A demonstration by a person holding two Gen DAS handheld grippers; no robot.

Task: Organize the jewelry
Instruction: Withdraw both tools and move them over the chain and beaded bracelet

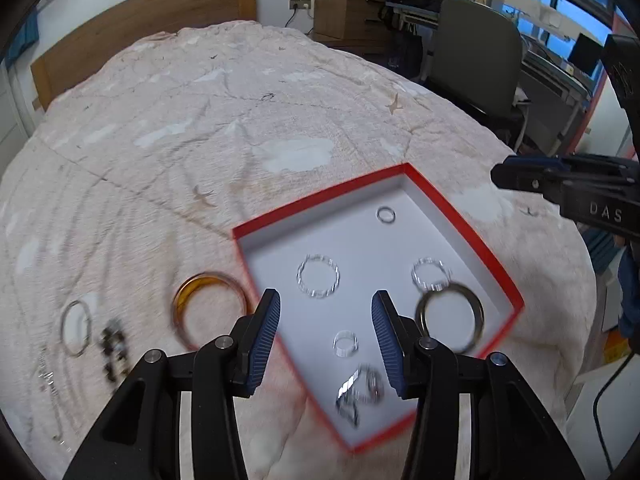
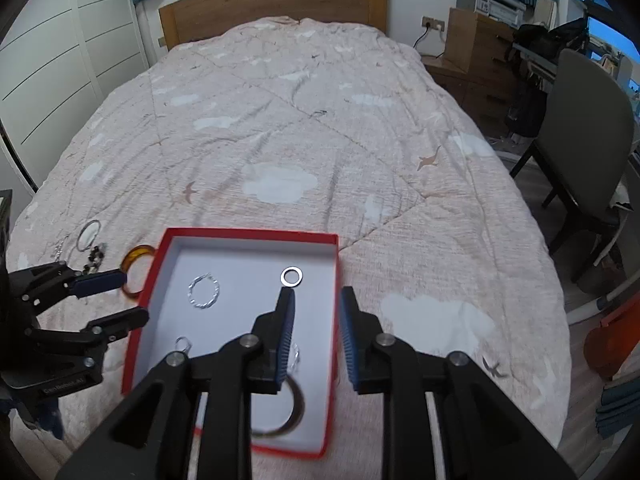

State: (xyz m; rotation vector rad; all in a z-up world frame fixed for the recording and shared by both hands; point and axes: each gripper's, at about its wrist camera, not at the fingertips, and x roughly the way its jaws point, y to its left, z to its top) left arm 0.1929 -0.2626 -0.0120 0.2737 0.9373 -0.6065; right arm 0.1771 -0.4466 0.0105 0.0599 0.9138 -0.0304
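Note:
A red box [image 1: 464, 224] [image 2: 240, 233] with a white inside lies on the bed and holds several silver rings and a dark bangle [image 1: 450, 318] [image 2: 294, 408]. An amber bangle [image 1: 208, 306] [image 2: 134, 258], a thin silver bangle [image 1: 76, 328] [image 2: 88, 234], dark beads [image 1: 114, 350] [image 2: 94, 258] and a chain [image 1: 50, 384] lie on the quilt left of the box. My left gripper [image 1: 324, 340] [image 2: 128, 296] is open and empty over the box's left edge. My right gripper [image 2: 318, 336] is open and empty above the box's right side.
The pink quilt [image 2: 320, 140] covers the whole bed up to a wooden headboard [image 2: 272, 0]. A grey chair [image 2: 588, 152] and a cluttered desk [image 1: 560, 72] stand to the right of the bed. White wardrobe doors [image 2: 60, 60] stand at the left.

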